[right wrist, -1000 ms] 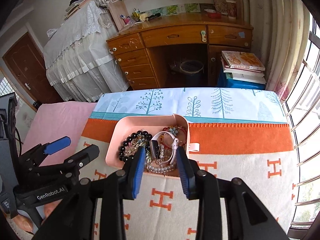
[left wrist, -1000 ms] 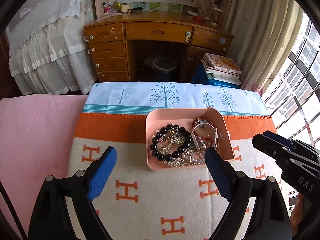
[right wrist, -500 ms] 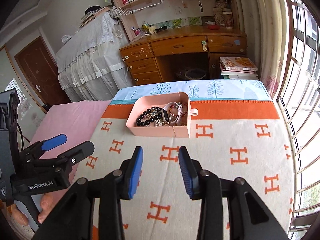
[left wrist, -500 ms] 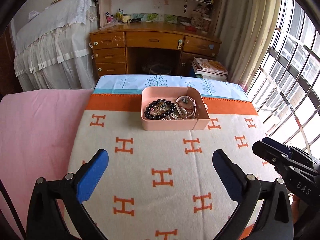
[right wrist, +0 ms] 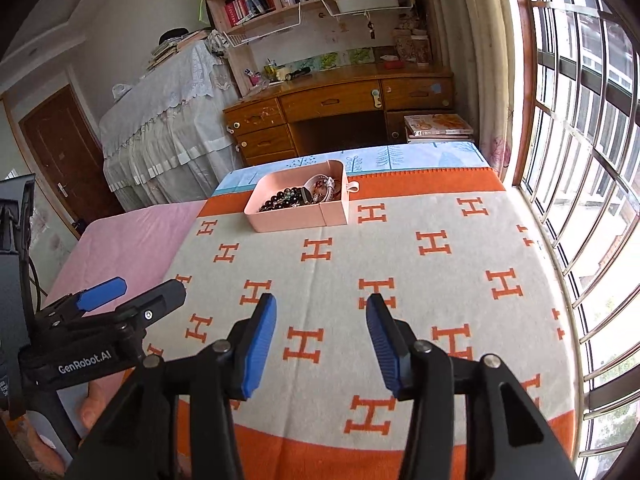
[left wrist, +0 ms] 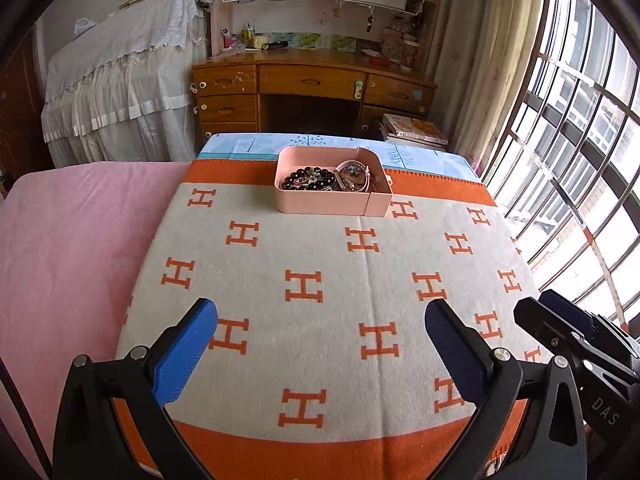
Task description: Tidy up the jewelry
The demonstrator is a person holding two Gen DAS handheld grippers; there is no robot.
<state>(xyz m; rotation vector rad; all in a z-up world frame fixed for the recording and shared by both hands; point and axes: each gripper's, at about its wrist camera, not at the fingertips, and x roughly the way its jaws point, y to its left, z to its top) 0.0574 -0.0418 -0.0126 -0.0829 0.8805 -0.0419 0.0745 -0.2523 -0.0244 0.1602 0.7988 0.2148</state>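
Observation:
A pink tray [left wrist: 328,203] [right wrist: 296,222] stands at the far side of the H-patterned blanket [left wrist: 320,264] [right wrist: 400,264]. It holds a black bead bracelet [left wrist: 308,178] [right wrist: 280,198], a pale watch band [left wrist: 365,178] [right wrist: 331,185] and tangled chains. My left gripper [left wrist: 320,346] is open and empty, far back from the tray near the blanket's front edge; it also shows in the right wrist view [right wrist: 132,294]. My right gripper [right wrist: 320,340] is open and empty, to the right of the left one; it also shows in the left wrist view [left wrist: 560,320].
A pink sheet [left wrist: 72,232] lies left of the blanket. A tree-print cloth [left wrist: 248,144] lies behind the tray. Beyond stand a wooden desk [left wrist: 312,88], a book stack [left wrist: 416,130] and a lace-covered unit [left wrist: 120,80]. Barred windows [left wrist: 580,140] run along the right.
Both grippers have pulled back and up from the tray, which now looks small and far. The right jaws have opened wider. The jewelry stays in the tray.

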